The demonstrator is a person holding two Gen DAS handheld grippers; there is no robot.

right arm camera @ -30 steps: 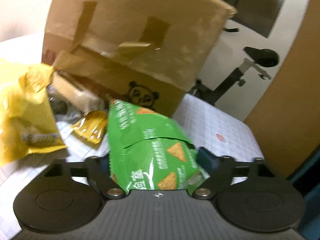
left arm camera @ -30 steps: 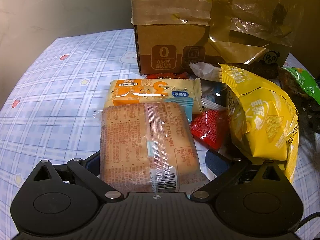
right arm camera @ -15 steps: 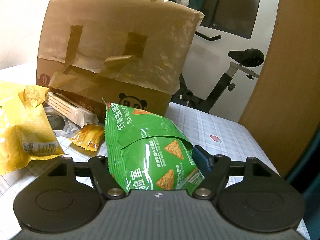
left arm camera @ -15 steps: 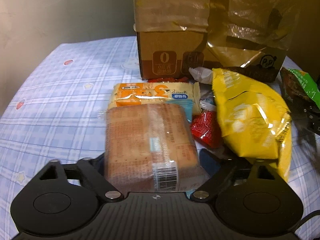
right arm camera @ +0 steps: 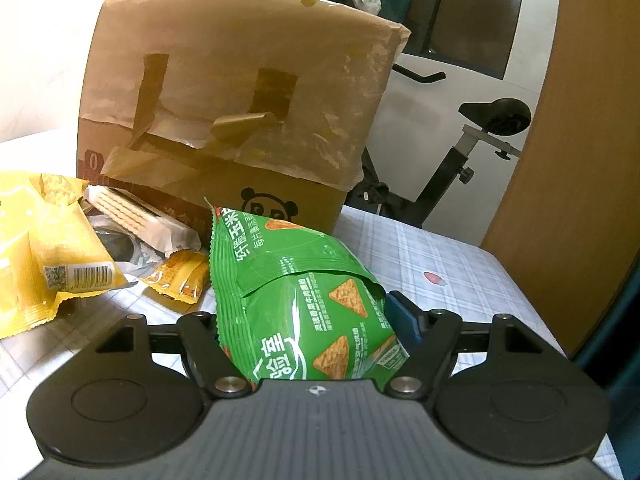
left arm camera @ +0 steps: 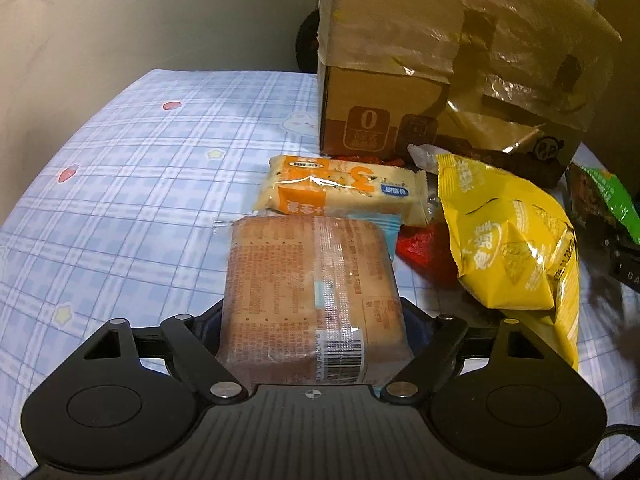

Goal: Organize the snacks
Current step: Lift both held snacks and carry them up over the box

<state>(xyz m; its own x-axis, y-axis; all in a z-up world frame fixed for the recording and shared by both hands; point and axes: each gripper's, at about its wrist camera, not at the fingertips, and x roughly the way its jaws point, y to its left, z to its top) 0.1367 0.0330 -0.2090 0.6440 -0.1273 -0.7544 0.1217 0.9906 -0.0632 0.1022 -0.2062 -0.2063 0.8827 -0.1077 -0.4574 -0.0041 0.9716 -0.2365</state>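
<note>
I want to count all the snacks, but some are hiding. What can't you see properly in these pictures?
- Red packet, left wrist view: mostly covered by the yellow chip bag and the brown cracker pack.
- Green chip bag, left wrist view: cut off by the right edge.
- Inside the cardboard box, both views: hidden by its taped flaps.
- Dark wrapper, right wrist view: tucked under the wafer pack, too dim to identify.

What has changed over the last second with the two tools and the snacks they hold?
The left tool closed onto the brown biscuit pack and lifted it slightly. The right tool steadied, more upright, keeping its grip on the green chip bag. The other snacks and the cardboard box stayed put.
</note>
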